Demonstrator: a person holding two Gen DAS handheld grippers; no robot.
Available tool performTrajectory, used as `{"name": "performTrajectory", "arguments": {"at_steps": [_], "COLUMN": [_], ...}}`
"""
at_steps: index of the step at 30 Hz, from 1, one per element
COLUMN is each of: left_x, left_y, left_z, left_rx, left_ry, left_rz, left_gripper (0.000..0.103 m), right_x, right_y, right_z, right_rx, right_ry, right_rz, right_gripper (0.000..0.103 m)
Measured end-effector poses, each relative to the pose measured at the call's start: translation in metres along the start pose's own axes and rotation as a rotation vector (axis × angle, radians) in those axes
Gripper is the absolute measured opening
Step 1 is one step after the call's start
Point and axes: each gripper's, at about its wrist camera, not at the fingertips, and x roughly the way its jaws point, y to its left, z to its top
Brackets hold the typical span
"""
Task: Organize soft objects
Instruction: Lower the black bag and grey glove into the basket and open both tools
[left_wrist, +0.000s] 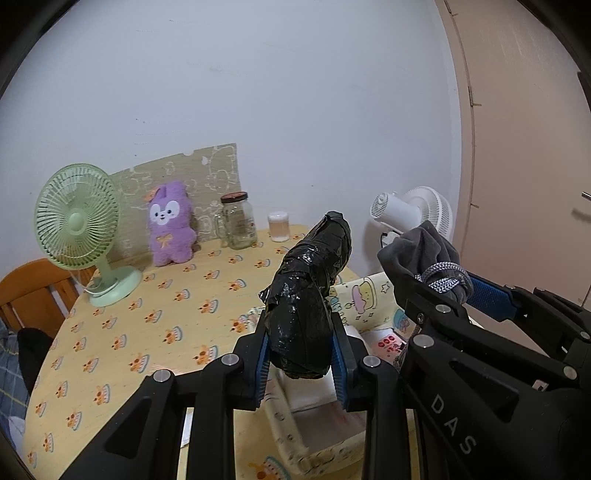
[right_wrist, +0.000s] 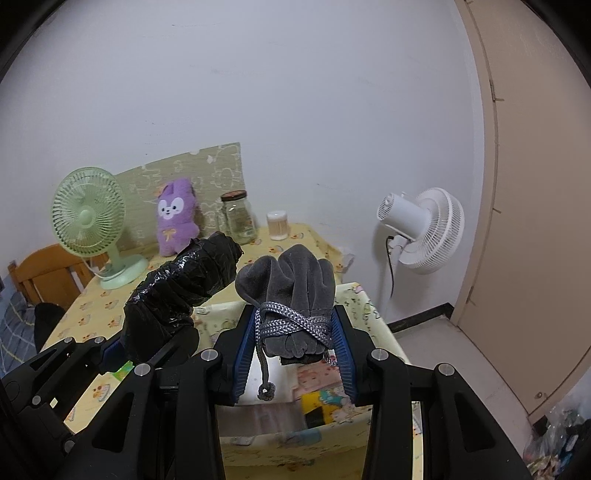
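Handling two soft items above the fabric storage box:
Landmark: fabric storage box (right_wrist: 364, 299), cartoon-printed and open-topped, standing on the table with the yellow patterned cloth (left_wrist: 147, 314).
Left gripper (left_wrist: 301, 363): closed on the black wrapped bundle (left_wrist: 306, 295), blue pads pressing its lower end on both sides.
Black wrapped bundle, place: above the box's left side, its free end leaning up and away toward the glass jar (left_wrist: 238, 221).
Black wrapped bundle, handling: glossy crinkled film, judged slippery; the body bends partway along, so the fill is judged soft and light.
Black wrapped bundle, hold point: the low grip leaves a long free end; a hold nearer the bend would likely steady it.
Right gripper (right_wrist: 295, 350): closed on the grey cloth bundle (right_wrist: 288, 280), pads set at the cord wrap.
Grey cloth bundle, place: directly above the box opening.
Grey cloth bundle, handling: fleecy and compressible, judged light and not fragile; nap grips the pads well.
Cord (right_wrist: 291, 319): braided grey, crossed around the waist; one knotted tail hangs into the box and could snag on the rim.
Clearance: the two bundles sit just beside each other; whether they touch cannot be told.
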Motion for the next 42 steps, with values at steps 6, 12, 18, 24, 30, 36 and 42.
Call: {"name": "performTrajectory", "arguments": {"at_steps": [6,12,18,24,30,36,42], "left_x": [0.016,0.033,0.038,0.039,0.032,0.025,0.011], "left_y": [-0.007,-0.013,-0.015,-0.016,-0.013,-0.005,0.005], "left_z": [-0.002,-0.006,-0.009,-0.013,-0.014,-0.014,-0.014], "left_rx": [0.009,0.021,0.037,0.056,0.047,0.028,0.020], "left_ry": [0.024,0.059,0.089,0.122,0.108,0.096,0.076], "left_rz": [-0.021,-0.032,-0.032,-0.073,-0.079,-0.079,-0.075], "left_gripper": [0.031,0.039,0.077,0.084,0.091,0.095,0.096], "right_x": [0.013,0.029,0.036,0.044,0.037,0.029,0.017], "right_y": [-0.008,-0.016,-0.020,-0.018,-0.013,-0.004,0.005], "right_z": [-0.003,-0.009,-0.013,-0.017,-0.019,-0.017,-0.016], "right_rx": [0.010,0.029,0.038,0.054,0.068,0.057,0.049], "right_ry": [0.023,0.056,0.079,0.111,0.102,0.099,0.084], "right_rz": [-0.017,-0.034,-0.024,0.006,-0.023,-0.063,-0.066], "right_gripper": [0.043,0.043,0.043,0.047,0.100,0.100,0.100]}}
